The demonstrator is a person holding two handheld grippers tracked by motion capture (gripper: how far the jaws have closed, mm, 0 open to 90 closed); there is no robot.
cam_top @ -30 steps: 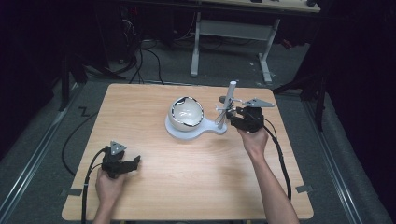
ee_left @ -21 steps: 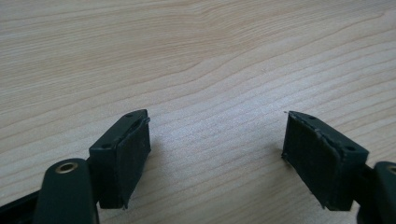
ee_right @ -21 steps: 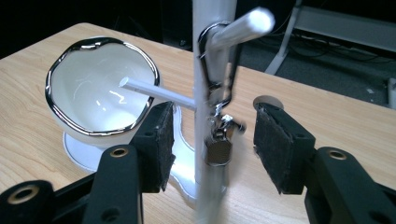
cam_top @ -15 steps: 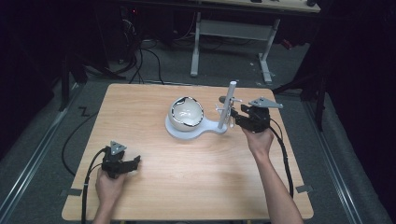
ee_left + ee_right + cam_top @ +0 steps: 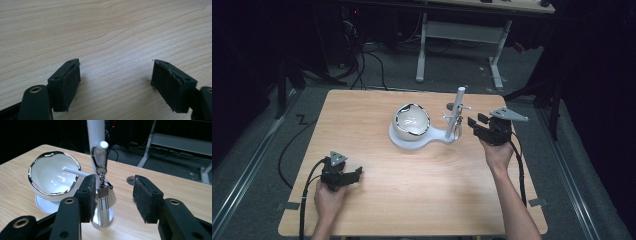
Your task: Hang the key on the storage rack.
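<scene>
Near the front left corner of the wooden surface (image 5: 422, 200) we find the left tongs (image 5: 353, 174), held low in the person's left hand (image 5: 329, 199). In the left gripper view the jaws stand spread wide over bare wood grain, with nothing between them.

Toward the middle of the surface, closer to the far edge, we note a white stand (image 5: 419, 141): a round base carrying a tilted white bowl (image 5: 411, 121) with a chrome rim, joined by a neck to an upright white post (image 5: 455, 114) at its right.

Just right of the post, near the right edge, the right tongs (image 5: 475, 122) point at it, held by the right hand (image 5: 498, 154). In the right gripper view the jaws are spread, empty, with a metal clip and small tag (image 5: 101, 173) hanging from the post just beyond them.
</scene>
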